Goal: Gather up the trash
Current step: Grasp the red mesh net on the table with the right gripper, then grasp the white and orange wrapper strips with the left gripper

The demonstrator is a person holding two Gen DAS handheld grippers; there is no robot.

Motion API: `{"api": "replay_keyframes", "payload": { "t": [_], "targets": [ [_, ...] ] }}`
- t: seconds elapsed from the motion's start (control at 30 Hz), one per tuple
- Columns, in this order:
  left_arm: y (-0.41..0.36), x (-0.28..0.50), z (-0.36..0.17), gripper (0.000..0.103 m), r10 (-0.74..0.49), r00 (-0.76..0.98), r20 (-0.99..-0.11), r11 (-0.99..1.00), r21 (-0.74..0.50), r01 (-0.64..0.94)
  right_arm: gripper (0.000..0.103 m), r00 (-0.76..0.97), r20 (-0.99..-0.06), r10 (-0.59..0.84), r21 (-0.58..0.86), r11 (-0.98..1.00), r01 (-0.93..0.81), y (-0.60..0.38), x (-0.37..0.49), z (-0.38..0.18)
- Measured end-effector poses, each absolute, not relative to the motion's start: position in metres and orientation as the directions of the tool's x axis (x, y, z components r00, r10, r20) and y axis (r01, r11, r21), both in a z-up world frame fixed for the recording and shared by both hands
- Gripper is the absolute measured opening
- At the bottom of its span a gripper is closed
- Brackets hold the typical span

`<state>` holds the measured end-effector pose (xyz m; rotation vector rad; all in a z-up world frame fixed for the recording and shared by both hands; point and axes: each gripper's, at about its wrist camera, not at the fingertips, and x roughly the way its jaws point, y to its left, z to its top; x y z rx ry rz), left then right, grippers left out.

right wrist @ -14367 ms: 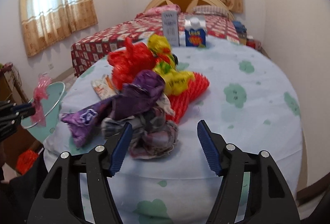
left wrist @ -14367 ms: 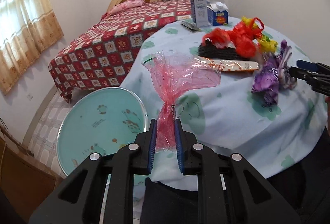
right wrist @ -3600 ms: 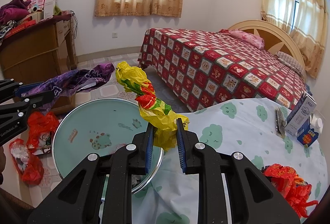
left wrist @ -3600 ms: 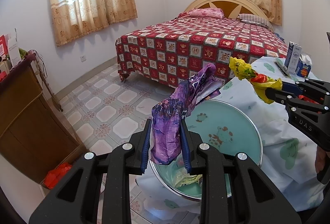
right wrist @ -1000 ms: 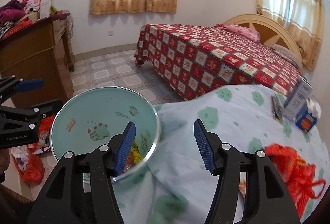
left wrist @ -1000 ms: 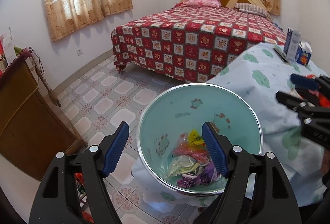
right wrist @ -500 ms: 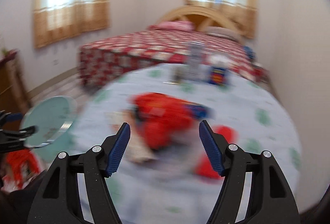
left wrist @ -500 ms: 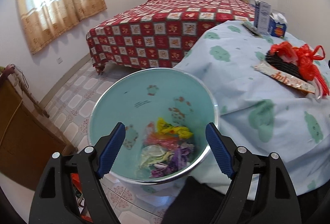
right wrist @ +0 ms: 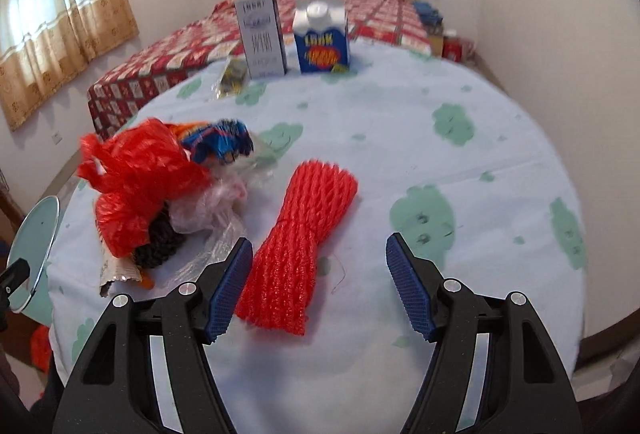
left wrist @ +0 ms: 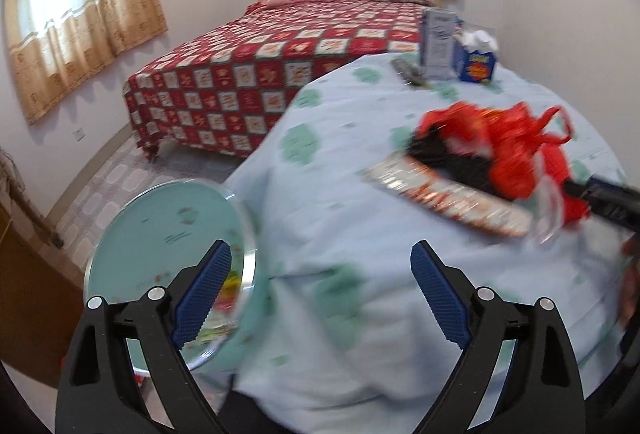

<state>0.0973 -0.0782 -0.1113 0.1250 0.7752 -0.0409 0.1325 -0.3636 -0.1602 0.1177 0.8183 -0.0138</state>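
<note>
My left gripper (left wrist: pixel 320 294) is open and empty, over the near edge of the round table (left wrist: pixel 332 218), next to the teal bin (left wrist: pixel 160 234) on its left. The bin holds some coloured trash. My right gripper (right wrist: pixel 320 286) is open and empty, just in front of a red foam net (right wrist: pixel 304 234) lying on the table (right wrist: pixel 460 194). Left of the net lies a pile: a red plastic bag (right wrist: pixel 136 182), a clear bag (right wrist: pixel 212 206), a black net (right wrist: pixel 160 246) and a blue-orange wrapper (right wrist: pixel 216 142). The pile also shows in the left wrist view (left wrist: pixel 500 154), with a long foil wrapper (left wrist: pixel 444 194).
A grey carton (right wrist: pixel 262 38), a blue carton (right wrist: pixel 322 38) and a small wrapper (right wrist: pixel 232 74) stand at the table's far side. A bed with a red checked cover (left wrist: pixel 260 74) lies beyond. A wooden cabinet (left wrist: pixel 24 274) stands at the left.
Both grippers dropped their bags into the bin earlier and opened. In the last second both have swung right, from the bin toward the table and the remaining pile.
</note>
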Motion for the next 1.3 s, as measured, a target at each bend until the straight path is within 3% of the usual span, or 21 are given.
{"api": "replay_keyframes", "payload": {
  "t": [0.07,0.17,0.53,0.87,1.1,1.3],
  "targets": [
    [-0.097,0.101,-0.109,0.09,-0.016,0.715,-0.699,0.991,0.083,0.102,0.04,0.666,-0.742,0.081,0.128,0.992,0.021,-0.364,0.134,-0.163],
    [-0.12,0.105,-0.108,0.091,-0.034,0.709,-0.704,0.988,0.084,0.131,0.024,0.674,-0.734,0.083,0.11,0.994,-0.003,-0.366,0.126,-0.158],
    [-0.174,0.117,-0.136,0.093,-0.024,0.662,-0.75,0.97,0.141,0.196,0.024,0.764,-0.643,0.052,0.128,0.991,0.04,-0.401,0.091,-0.15],
    [-0.114,0.119,-0.138,0.093,0.135,0.663,-0.736,0.963,0.255,0.086,0.024,0.784,-0.613,0.097,0.148,0.989,-0.007,-0.39,0.084,-0.145],
    [-0.14,0.109,-0.114,0.097,0.04,0.697,-0.716,0.977,0.176,0.124,0.025,0.801,-0.597,0.056,0.142,0.989,0.036,-0.4,0.081,-0.143],
    [-0.194,0.108,-0.129,0.097,-0.015,0.683,-0.73,0.95,0.203,0.237,0.025,0.807,-0.589,0.044,0.15,0.987,0.056,-0.41,0.079,-0.141]
  ]
}}
